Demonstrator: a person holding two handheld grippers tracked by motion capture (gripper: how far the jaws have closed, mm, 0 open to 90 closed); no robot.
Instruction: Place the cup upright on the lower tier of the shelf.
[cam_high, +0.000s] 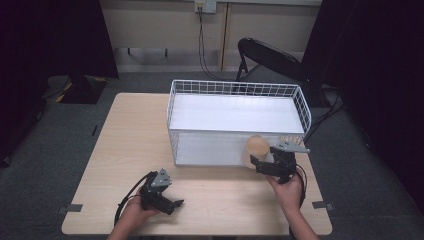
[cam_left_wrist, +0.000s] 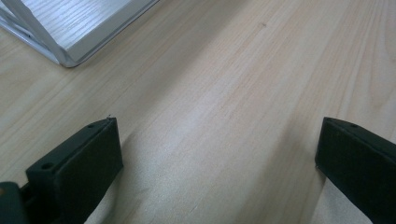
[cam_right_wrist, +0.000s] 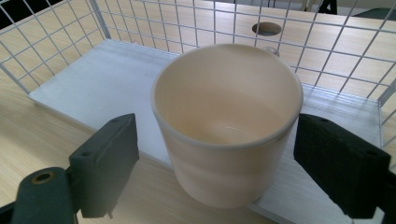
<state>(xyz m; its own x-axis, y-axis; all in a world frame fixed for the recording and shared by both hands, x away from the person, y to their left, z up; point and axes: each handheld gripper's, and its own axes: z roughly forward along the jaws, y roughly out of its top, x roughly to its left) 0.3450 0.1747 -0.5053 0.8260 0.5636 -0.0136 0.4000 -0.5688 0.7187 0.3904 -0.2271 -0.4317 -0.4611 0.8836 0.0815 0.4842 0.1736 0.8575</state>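
Near edge: left hand-held gripper (cam_high: 176, 202) parked low on the counter (cam_high: 125, 150), jaws spread wide, nothing between them but bare wood. Idle, well apart from the work. Basket (cam_left_wrist: 65, 51) corner visible just beyond in the left gripper view.

Right side: right hand-held gripper (cam_high: 256, 163) up at the front wall of the basket (cam_high: 235, 87), jaws released, one on each side of the cup (cam_right_wrist: 226, 121). Clear gap on the left side; right pad looks very near the rim, contact not certain. Not clamped.

Cup (cam_high: 256, 148): beige, upright, empty. Exact seat hard to call: in the right gripper view the base seems to overlap the front edge of the white floor panel, with wire mesh behind and to the sides, while the high view puts it against the front wall at the right end. Cannot tell whether fully set down.

Step in hand, by judgement: either just letting go after placing the cup at the basket, or lining up to grab it. Open jaws at cup height fit both.

Next move, if a pick: close squarely on the cup wall below the rim, then lift straight to clear the wire. If a release: back straight out toward the near edge, keeping both pads off the cup so it stays upright.

Far: rest of basket floor bare.
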